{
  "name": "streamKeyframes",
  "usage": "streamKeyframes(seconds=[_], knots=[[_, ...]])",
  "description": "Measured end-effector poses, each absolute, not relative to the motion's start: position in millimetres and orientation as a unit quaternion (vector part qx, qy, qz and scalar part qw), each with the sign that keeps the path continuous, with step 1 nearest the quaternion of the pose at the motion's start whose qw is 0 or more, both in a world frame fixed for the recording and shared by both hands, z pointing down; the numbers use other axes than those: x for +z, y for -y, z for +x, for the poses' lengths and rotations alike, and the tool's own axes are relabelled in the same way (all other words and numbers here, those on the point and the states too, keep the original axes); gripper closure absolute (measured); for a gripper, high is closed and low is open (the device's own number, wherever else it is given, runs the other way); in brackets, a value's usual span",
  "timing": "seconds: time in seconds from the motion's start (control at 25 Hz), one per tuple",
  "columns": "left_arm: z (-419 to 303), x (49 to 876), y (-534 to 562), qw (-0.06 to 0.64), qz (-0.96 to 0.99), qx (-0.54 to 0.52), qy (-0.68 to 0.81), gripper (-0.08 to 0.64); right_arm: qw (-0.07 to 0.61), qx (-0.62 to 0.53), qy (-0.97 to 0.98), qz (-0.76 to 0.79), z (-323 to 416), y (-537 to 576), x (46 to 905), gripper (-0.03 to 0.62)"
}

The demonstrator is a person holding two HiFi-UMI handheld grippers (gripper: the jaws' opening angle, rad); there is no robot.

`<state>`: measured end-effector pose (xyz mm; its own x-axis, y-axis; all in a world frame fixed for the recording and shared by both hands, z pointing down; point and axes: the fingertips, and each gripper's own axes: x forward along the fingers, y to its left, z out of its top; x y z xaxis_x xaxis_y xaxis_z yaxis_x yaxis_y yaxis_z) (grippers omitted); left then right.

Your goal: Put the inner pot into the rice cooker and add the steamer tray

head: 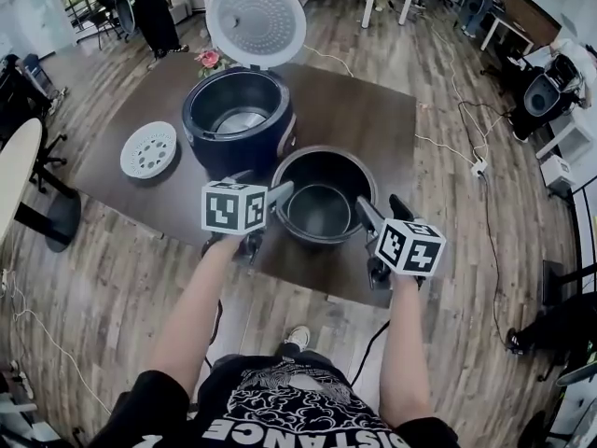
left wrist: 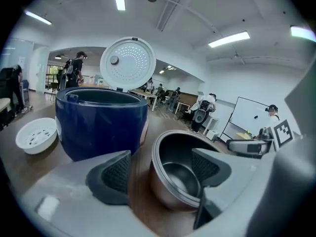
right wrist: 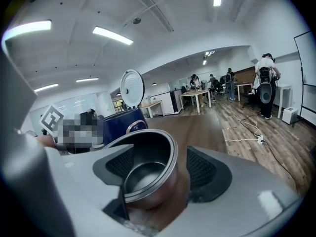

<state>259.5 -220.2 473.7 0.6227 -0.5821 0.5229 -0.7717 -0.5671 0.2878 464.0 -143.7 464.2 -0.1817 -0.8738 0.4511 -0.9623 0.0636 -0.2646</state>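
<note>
The dark blue rice cooker (head: 238, 119) stands on the brown table (head: 373, 119) with its white lid (head: 254, 21) raised. Just in front of it sits the dark inner pot (head: 322, 194), upright and empty. A white perforated steamer tray (head: 149, 149) lies to the cooker's left. My left gripper (head: 264, 187) is at the pot's left rim and open; in the left gripper view (left wrist: 160, 174) one jaw is outside the wall and one inside. My right gripper (head: 381, 208) is open at the right rim, straddling the wall (right wrist: 160, 169) the same way. Neither pair of pads presses on the pot.
The pot stands close to the table's front edge (head: 308, 283). A small pink flower (head: 208, 59) sits behind the cooker. A cable (head: 457, 147) trails over the wood floor at the right. Office chairs and other tables ring the room.
</note>
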Motion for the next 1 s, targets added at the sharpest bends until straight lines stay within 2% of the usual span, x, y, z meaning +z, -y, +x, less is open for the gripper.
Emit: streamKeyframes(seconds=[0.24,0.32,0.6,0.8,1.0], knots=[[263,498,226,0.287,0.851,0.190,0.396,0.165,0.102,0.292,0.721,0.620,468,158,492,0.287],[262,503,228,0.303,0.845,0.183,0.401,0.184,0.104,0.299,0.721,0.616,467,163,499,0.318],[265,516,224,0.338,0.834,0.170,0.401,0.277,0.106,0.315,0.712,0.618,461,168,513,0.388],[270,516,220,0.338,0.834,0.168,0.401,0.378,0.108,0.321,0.709,0.619,459,167,518,0.433],[269,516,219,0.345,0.831,0.155,0.409,0.434,0.107,0.320,0.704,0.625,458,167,519,0.443]])
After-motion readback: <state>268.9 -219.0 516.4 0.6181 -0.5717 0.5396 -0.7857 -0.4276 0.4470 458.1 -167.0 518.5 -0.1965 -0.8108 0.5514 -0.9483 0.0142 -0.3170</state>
